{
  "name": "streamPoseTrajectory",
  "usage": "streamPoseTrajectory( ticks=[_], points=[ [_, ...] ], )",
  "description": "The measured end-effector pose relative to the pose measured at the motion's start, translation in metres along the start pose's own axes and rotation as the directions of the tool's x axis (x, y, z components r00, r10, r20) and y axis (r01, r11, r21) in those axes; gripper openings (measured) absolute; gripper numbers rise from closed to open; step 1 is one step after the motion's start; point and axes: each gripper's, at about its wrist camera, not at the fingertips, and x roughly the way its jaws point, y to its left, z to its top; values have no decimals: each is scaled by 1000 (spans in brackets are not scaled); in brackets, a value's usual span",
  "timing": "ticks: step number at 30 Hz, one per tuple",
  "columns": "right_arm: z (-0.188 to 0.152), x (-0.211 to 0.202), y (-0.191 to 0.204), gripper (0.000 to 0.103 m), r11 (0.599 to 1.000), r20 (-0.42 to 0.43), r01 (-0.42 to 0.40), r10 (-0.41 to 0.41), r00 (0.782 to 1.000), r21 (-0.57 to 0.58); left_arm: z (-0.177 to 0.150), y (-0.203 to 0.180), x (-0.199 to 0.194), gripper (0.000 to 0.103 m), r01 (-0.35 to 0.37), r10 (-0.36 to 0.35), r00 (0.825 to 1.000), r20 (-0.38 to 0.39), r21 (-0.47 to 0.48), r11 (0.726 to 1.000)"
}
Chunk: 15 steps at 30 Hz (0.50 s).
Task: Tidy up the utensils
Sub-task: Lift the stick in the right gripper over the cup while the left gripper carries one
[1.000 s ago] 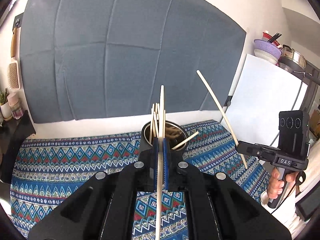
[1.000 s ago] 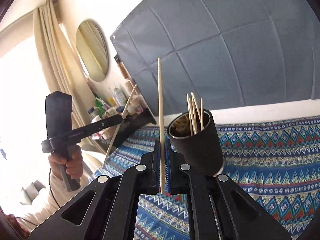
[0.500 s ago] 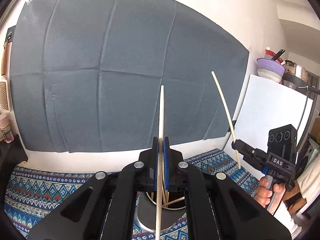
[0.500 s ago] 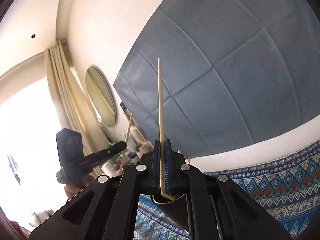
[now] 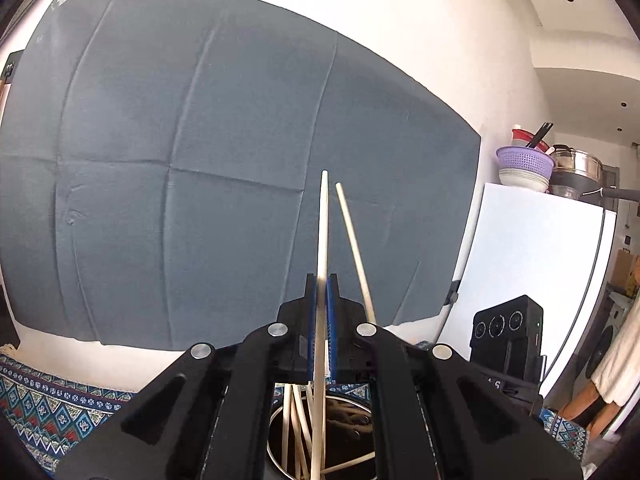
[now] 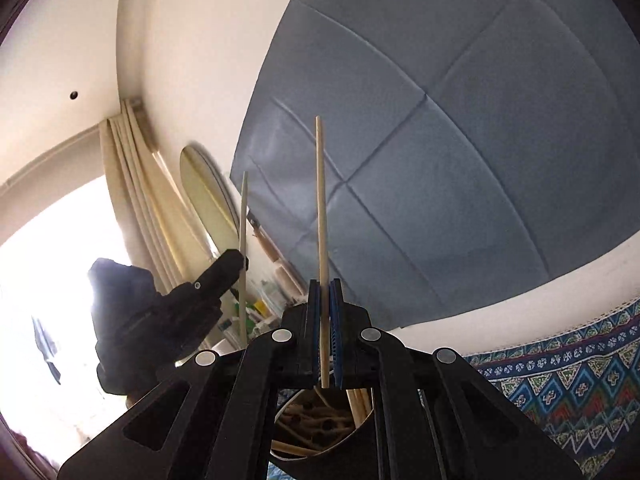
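Left claw (image 5: 323,320) pinching chopstick (image 5: 322,240) upright, tip over cup (image 5: 340,440). Right claw (image 6: 325,332) pinching second chopstick (image 6: 321,208) upright above same cup. Held straight up to drop in beside other sticks.

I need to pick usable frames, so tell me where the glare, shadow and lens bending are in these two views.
Right wrist view: the window is blown out, leaving the left gripper a silhouette. Left wrist view: evenly lit, sharp; the grey cloth edges bow from fisheye. Both: dark corners.
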Motion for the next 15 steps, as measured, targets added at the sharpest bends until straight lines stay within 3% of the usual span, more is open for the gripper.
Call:
streamPoseTrajectory(
  ticks=[6, 15],
  points=[
    [-16, 8, -4, 5, 1000, -14, 2, -2, 1000, -6, -18, 5, 6, 5, 23, -21, 997, 72, -20, 1000],
    [-26, 12, 6, 5, 997, -55, 21, -26, 998, -76, -49, 8, 14, 5, 7, -8, 998, 67, 19, 1000]
  ],
)
